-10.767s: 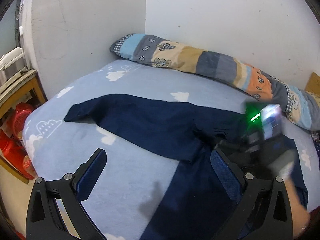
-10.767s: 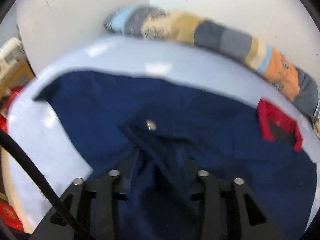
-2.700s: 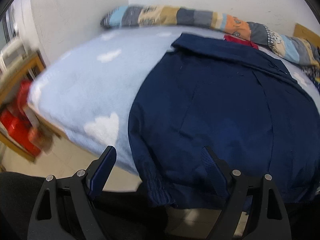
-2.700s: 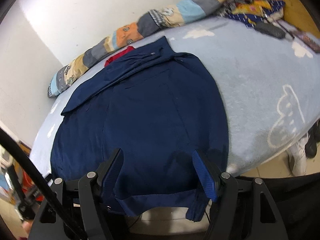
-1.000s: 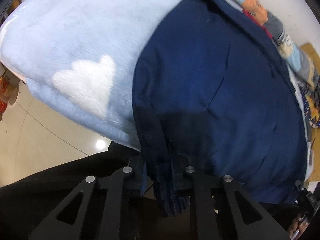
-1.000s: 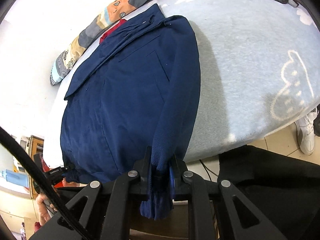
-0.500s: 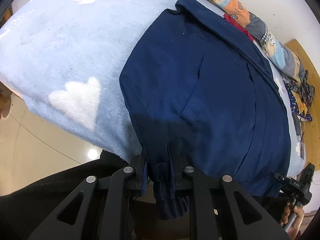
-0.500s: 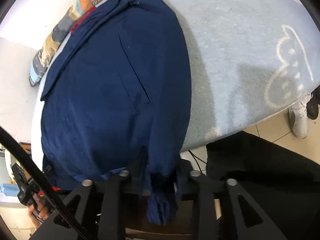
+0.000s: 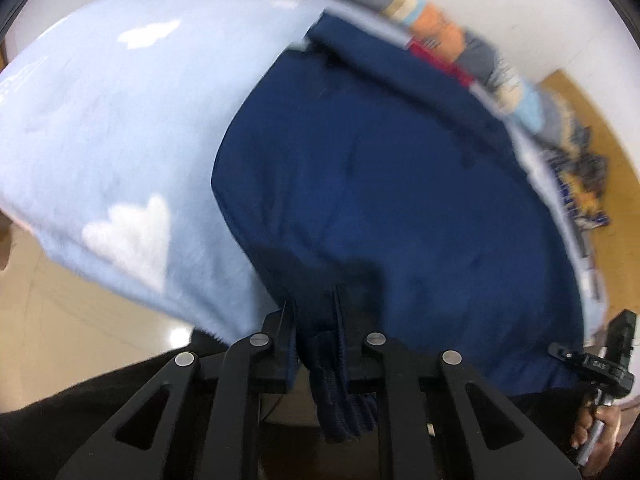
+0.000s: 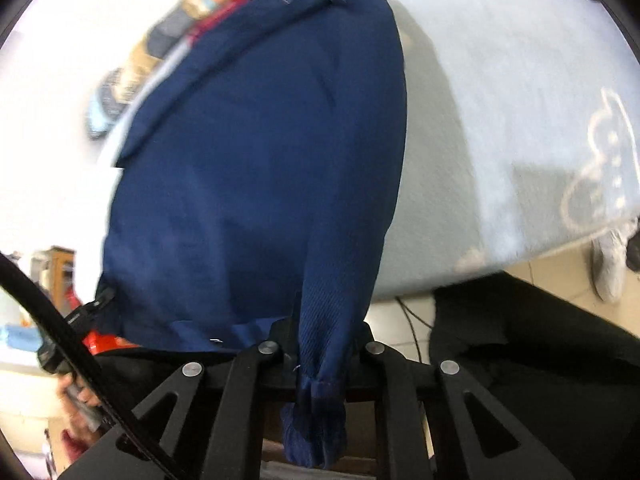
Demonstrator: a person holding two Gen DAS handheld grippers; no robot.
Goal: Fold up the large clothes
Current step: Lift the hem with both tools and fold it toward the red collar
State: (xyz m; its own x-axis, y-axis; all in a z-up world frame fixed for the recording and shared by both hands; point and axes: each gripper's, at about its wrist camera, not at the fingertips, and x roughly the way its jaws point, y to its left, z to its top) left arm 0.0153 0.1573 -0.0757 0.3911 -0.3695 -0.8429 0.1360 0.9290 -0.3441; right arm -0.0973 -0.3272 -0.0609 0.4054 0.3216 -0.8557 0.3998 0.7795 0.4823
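At the bed's near edge, the left gripper [image 9: 318, 334] clamps one cuff of the navy jacket [image 9: 400, 184]; the right gripper [image 10: 326, 346], jaws just closing, pinches the other (sleeves tucked, body spread flat on the blue blanket [image 9: 104, 120]), lengthwise fold yet undone

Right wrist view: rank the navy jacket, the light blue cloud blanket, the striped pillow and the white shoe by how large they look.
1. Navy jacket, though it is nearest the lens.
2. Light blue cloud blanket, partly covered and cropped.
3. Striped pillow, mostly hidden behind the jacket.
4. White shoe, though close to the pillow's visible part.
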